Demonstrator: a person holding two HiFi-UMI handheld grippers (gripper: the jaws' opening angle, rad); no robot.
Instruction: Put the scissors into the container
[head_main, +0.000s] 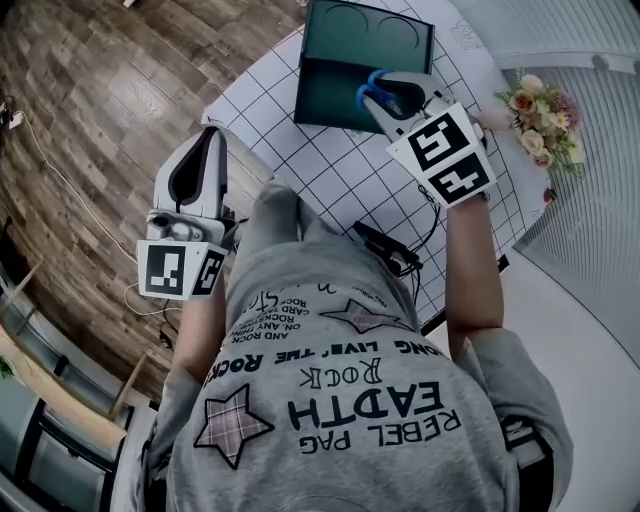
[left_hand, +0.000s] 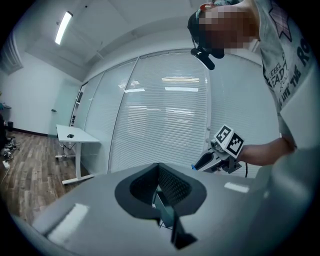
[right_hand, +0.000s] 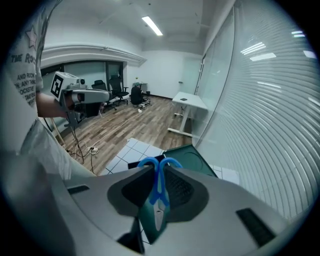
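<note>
The right gripper (head_main: 397, 100) grips the scissors (head_main: 374, 86), its jaws closed on them just behind the blue handle loops. The scissors' long axis runs along the jaws. The handles stick out past the fingertips and the blades point back toward the gripper's body. In the right gripper view the scissors (right_hand: 159, 176) stand on edge between the pads, loops forward and tilted down toward the container (right_hand: 194, 159).

In the head view the loops hang over the near right part of the container (head_main: 335, 95), above its dark inside. Whether they touch it I cannot tell. The container is dark green and square-edged, with two round outlines in its far part. It sits at the far side of the table (head_main: 340, 175), its left corner close to the table's rim.

The checked top between the container and the person is bare, except for a black cable (head_main: 388, 250) near the front edge. Flowers (head_main: 540, 118) stand just to the right of the right gripper, by the table's right rim.

The left gripper (head_main: 210, 135) is off the table over the wooden floor (head_main: 100, 110), well apart from the container. Its jaws are together with nothing between them.
</note>
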